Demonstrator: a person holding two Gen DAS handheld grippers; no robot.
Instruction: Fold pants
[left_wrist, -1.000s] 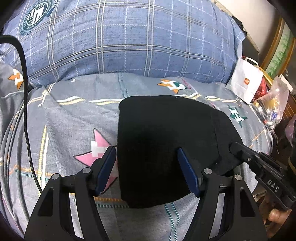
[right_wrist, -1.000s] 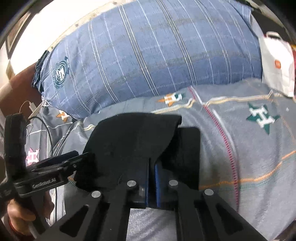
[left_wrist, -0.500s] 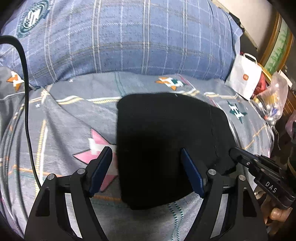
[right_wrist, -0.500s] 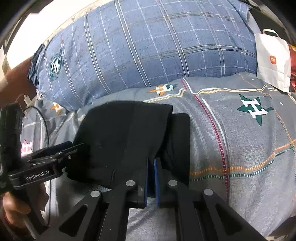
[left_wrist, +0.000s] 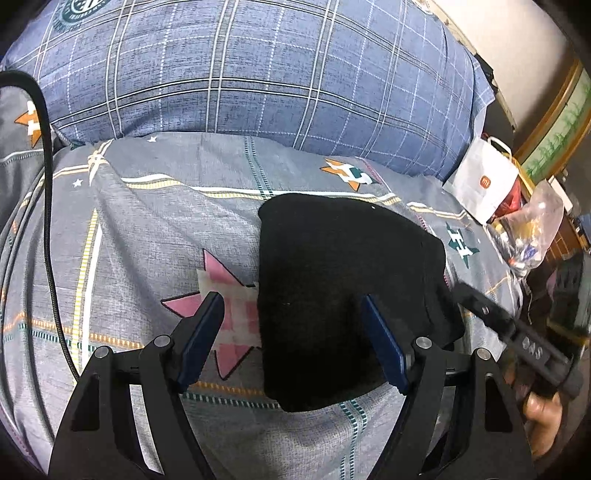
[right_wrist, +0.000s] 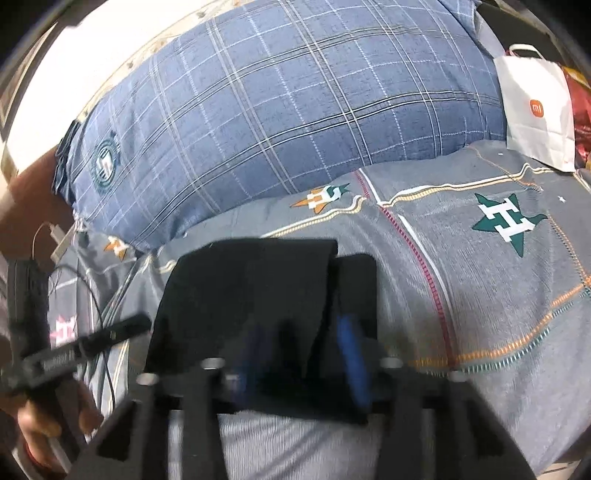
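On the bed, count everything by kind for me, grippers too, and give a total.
Folded black pants: 1
Blue plaid pillow: 1
White paper bag: 1
Clear plastic bag of items: 1
Black cable: 1
Grippers: 2, the left gripper and the right gripper, whose jaws are opening with the pants between them
Total: 7

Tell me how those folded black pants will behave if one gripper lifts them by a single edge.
The black pants look like soft, limp cloth lying in stacked layers, so they would probably sag and come unfolded. The offset upper flap seems loose and would likely slide first. They appear light, unlikely to drag on the bedspread.
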